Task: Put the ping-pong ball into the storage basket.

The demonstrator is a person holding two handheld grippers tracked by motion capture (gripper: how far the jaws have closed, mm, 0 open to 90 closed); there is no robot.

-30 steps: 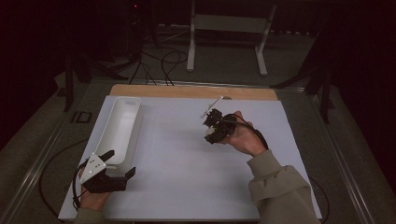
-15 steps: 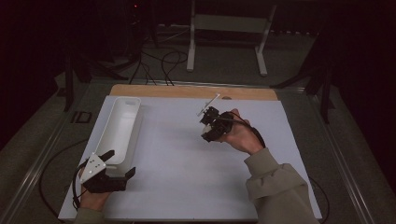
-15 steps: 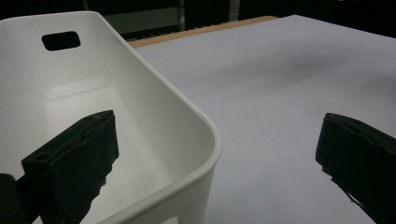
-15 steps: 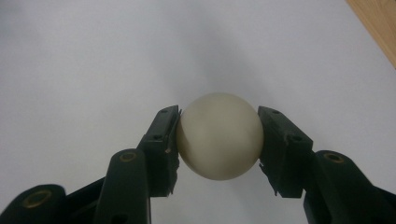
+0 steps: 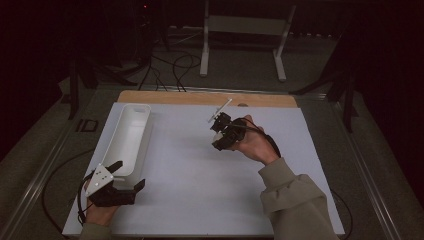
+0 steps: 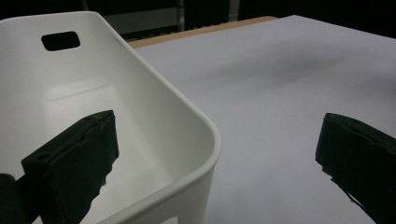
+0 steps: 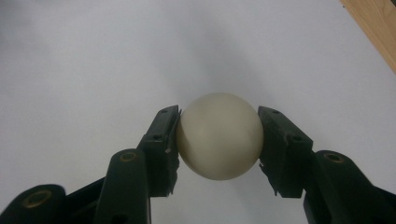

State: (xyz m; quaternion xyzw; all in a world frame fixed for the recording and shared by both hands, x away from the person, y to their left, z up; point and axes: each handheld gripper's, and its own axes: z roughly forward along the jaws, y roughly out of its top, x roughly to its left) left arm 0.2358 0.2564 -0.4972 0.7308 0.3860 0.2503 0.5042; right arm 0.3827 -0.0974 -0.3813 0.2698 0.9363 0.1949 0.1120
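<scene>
Ball (image 7: 219,141) carried slightly leftward; cream, smooth, round, pinched by right hand-held gripper (image 7: 218,140).

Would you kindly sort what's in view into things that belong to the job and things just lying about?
Job:
- cream ball, clamped in the right tongs
- white bin, its near rim between the open left tongs

Lying about:
- white mat
- wooden strip
- metal stand
- floor cables

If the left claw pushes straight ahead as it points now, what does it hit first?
Probably the white bin: its near corner sits between the open left claw's jaws, one jaw over the inside. Depth is unclear.
</scene>
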